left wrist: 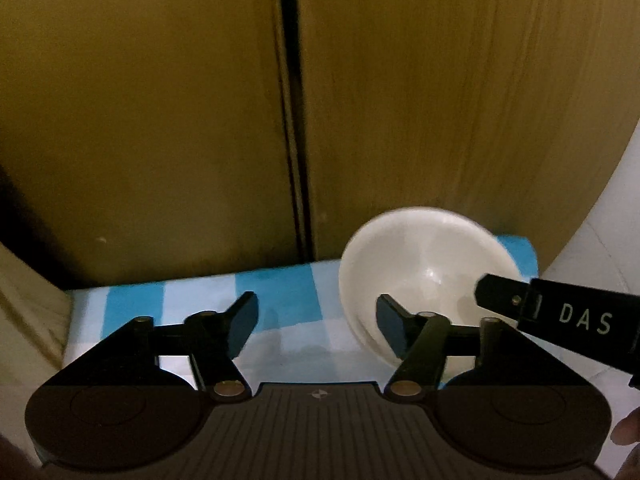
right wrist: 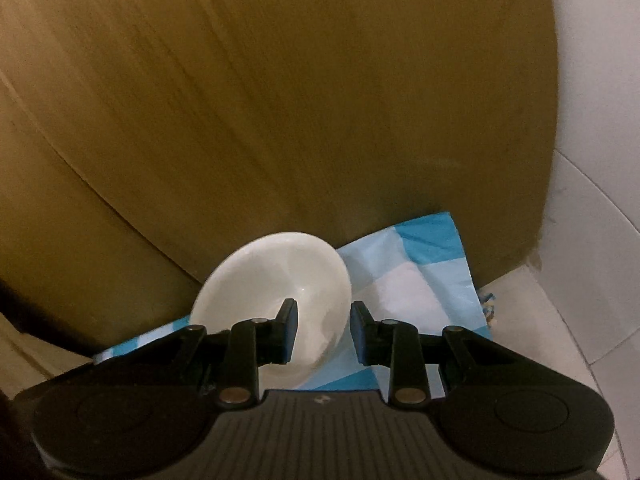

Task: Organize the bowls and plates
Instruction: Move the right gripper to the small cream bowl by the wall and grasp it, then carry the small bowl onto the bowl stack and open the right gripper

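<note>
A white bowl [left wrist: 424,268] sits on a blue and white checked cloth [left wrist: 276,300], close to the wooden cabinet doors. My left gripper [left wrist: 316,326] is open and empty, just left of the bowl, its right finger in front of the bowl's rim. My right gripper [right wrist: 324,330] is open with its jaws on either side of the bowl's near right rim [right wrist: 276,296]; its left finger is over the bowl's inside. Whether the fingers touch the rim I cannot tell. The right gripper's finger also shows in the left wrist view [left wrist: 500,292], over the bowl.
Two wooden cabinet doors [left wrist: 440,100] stand right behind the cloth, with a dark gap [left wrist: 290,120] between them. White tiled floor [right wrist: 580,280] lies to the right of the cloth. A beige surface [left wrist: 24,300] is at the far left.
</note>
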Tool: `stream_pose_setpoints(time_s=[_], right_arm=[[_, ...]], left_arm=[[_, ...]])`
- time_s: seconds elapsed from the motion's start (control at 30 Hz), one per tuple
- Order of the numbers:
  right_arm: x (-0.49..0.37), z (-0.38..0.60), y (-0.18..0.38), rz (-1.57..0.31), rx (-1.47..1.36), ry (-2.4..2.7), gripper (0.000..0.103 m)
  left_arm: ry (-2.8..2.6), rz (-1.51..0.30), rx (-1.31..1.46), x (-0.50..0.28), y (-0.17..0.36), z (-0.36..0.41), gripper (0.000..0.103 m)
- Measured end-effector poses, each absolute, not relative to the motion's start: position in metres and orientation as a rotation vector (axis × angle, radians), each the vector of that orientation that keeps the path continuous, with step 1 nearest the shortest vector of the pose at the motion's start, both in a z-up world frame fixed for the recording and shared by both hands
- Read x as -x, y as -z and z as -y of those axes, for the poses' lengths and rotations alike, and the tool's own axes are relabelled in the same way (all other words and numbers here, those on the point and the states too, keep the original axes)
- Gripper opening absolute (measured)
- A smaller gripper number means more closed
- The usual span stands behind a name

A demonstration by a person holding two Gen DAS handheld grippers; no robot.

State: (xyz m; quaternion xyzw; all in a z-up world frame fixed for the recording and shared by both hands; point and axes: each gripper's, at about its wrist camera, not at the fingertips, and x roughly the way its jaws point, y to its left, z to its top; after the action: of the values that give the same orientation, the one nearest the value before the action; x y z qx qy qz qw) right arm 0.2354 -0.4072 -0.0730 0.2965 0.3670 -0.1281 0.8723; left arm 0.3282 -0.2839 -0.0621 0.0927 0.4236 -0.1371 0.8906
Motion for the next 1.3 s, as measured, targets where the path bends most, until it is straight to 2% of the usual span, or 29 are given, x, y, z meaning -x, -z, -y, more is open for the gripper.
stream_pose_setpoints(time_s=[0.1, 0.13, 0.17, 0.23, 0.3, 0.37, 0.8, 1.3], right_arm=[[-0.241, 0.407, 0.081, -0.795, -0.621, 0.258, 0.021], [-0.242, 0.406, 0.083, -0.801, -0.632, 0.253, 0.013], [-0.243, 0.406, 0.085, -0.804, -0.643, 0.245, 0.010], [-0.243, 0.405, 0.086, -0.809, -0.645, 0.248, 0.010], [-0.241, 0.404, 0.085, -0.808, -0.642, 0.244, 0.010], [-0.239, 0.405, 0.084, -0.810, -0.650, 0.241, 0.010], [-0.217, 0.395, 0.061, -0.777, -0.682, 0.193, 0.010], [-0.169, 0.349, 0.007, -0.727, -0.651, 0.130, 0.010]], left_arm=[[0.296, -0.905, -0.205, -0.332, 0.072, 0.287, 0.058], [0.302, -0.906, -0.211, -0.332, 0.073, 0.288, 0.056], [0.312, -0.910, -0.225, -0.332, 0.074, 0.289, 0.054], [0.339, -0.899, -0.265, -0.328, 0.076, 0.295, 0.049], [0.359, -0.889, -0.294, -0.323, 0.075, 0.299, 0.037], [0.378, -0.894, -0.297, -0.322, 0.074, 0.299, 0.033], [0.385, -0.884, -0.253, -0.306, 0.050, 0.279, 0.031], [0.360, -0.803, -0.263, -0.239, -0.006, 0.240, 0.032]])
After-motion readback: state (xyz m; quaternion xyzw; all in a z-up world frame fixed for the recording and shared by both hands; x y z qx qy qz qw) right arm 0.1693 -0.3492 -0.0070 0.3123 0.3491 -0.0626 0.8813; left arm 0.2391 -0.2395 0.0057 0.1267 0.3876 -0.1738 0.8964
